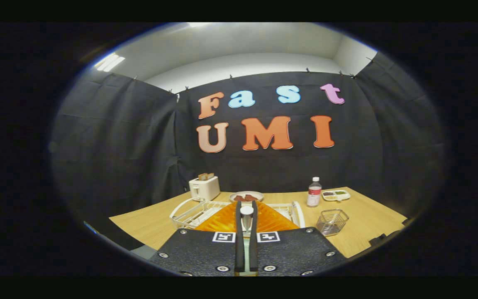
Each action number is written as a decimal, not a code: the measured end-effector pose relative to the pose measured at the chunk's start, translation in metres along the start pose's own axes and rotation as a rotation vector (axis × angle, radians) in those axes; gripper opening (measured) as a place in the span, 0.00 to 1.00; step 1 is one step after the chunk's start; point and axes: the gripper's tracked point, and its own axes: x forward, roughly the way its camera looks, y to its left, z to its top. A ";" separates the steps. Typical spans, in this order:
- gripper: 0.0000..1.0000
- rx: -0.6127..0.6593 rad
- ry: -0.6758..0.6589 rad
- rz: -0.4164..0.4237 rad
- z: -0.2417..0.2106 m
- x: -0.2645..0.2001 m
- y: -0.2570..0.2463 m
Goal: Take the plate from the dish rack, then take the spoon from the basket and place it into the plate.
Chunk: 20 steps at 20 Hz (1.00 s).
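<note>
Spoon (246,216) was already pinched between the tool's (246,207) two fingers, handle running down the gap and bowl poking up at the tips, so I'd say the step in hand was the second half: carrying it to the plate. Right beneath and ahead of the fingers sat one orange plate (222,222), seemingly resting flat over the white dish rack (189,214) on the worktop (371,216). Next move probably called for lowering the spoon over the orange surface and spreading the fingers. Count-wise: one wire basket (332,221) off to the right, one bottle (314,192), one toaster (204,187), one dish of food (246,196) beyond the rack, one divided tray (336,194).
</note>
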 end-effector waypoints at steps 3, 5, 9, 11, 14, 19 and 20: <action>0.04 -0.003 0.024 0.064 -0.025 0.005 0.025; 0.04 -0.021 0.036 0.100 -0.042 0.010 0.038; 0.04 -0.059 0.087 0.117 -0.075 0.020 0.041; 0.04 -0.046 0.106 0.124 -0.086 0.022 0.040; 0.04 -0.027 0.136 0.156 -0.099 0.025 0.042; 0.06 -0.043 0.167 0.181 -0.107 0.023 0.040; 0.08 -0.045 0.181 0.184 -0.110 0.025 0.039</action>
